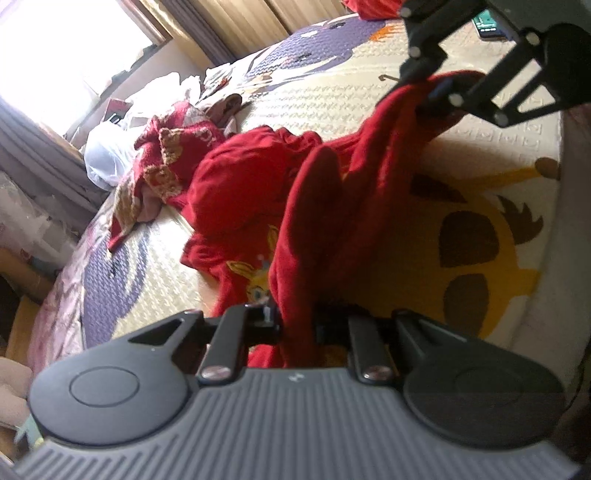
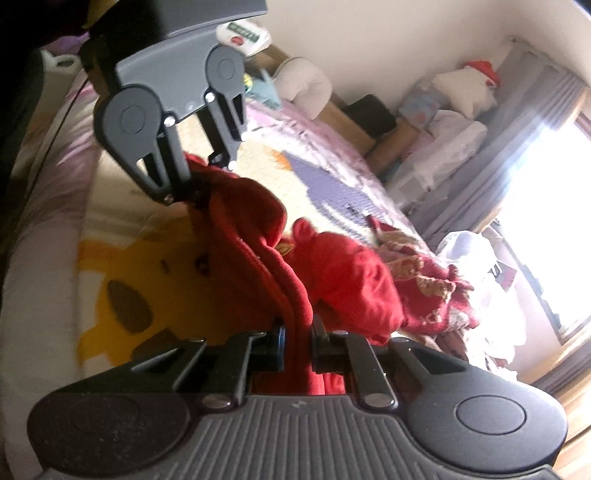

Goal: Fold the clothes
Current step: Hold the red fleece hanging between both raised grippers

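Note:
A red garment (image 1: pixel 236 184) with a yellow cartoon rabbit print lies bunched on the bed. One edge of it is lifted and stretched between both grippers. My left gripper (image 1: pixel 297 325) sits at the bottom of the left wrist view, shut on a fold of the red cloth. In the right wrist view it appears at the upper left (image 2: pixel 199 188), pinching the same edge. My right gripper (image 2: pixel 297 343) is shut on the red garment (image 2: pixel 351 280) too. It shows at the upper right of the left wrist view (image 1: pixel 436 88), holding the far end.
The bed (image 1: pixel 424 118) has a cream quilt with yellow and purple cartoon patterns. A second red garment with gold trim (image 1: pixel 166 162) and a white plastic bag (image 1: pixel 107 158) lie toward the window. A dark device (image 1: pixel 487 22) rests at the far edge. Boxes and bags (image 2: pixel 443 122) stand along the wall.

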A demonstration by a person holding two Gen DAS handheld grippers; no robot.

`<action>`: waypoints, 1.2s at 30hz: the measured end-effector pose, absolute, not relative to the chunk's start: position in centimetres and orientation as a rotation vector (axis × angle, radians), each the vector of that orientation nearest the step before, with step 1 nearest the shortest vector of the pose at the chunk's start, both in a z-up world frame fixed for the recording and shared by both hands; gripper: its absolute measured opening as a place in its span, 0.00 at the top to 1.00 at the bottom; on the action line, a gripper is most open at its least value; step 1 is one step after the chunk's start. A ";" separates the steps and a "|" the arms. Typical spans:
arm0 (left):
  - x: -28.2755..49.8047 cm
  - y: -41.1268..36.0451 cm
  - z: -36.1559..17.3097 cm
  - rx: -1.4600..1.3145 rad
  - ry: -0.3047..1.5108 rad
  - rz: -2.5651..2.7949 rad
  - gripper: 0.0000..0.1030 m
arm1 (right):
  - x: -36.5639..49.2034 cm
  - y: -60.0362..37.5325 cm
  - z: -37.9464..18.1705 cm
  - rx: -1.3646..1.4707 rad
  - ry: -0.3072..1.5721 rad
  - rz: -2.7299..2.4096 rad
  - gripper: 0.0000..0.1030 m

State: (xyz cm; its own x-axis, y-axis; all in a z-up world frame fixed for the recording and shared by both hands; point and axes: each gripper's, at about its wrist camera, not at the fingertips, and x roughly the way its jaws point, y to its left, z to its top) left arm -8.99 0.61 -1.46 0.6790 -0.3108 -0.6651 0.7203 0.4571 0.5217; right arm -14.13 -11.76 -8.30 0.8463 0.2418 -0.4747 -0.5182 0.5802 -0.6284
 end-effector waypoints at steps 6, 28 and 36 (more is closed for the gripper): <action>-7.6 0.6 0.3 0.900 0.509 -0.659 0.86 | -12.7 -12.0 -6.7 -0.794 0.323 0.432 0.88; -3.4 -0.9 4.3 0.972 0.471 -0.629 0.86 | -9.2 -13.5 -3.4 -0.762 0.257 0.409 0.88; -1.2 -1.8 6.0 1.004 0.444 -0.612 0.86 | -7.4 -14.0 -1.8 -0.773 0.236 0.382 0.88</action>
State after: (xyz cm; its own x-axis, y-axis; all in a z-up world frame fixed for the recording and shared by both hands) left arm -1.18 -1.77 5.95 0.7500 -0.2677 -0.6048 0.6580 0.3952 0.6410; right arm -7.40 -13.97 -1.82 0.9058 0.2473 -0.3440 -0.4182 0.6523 -0.6322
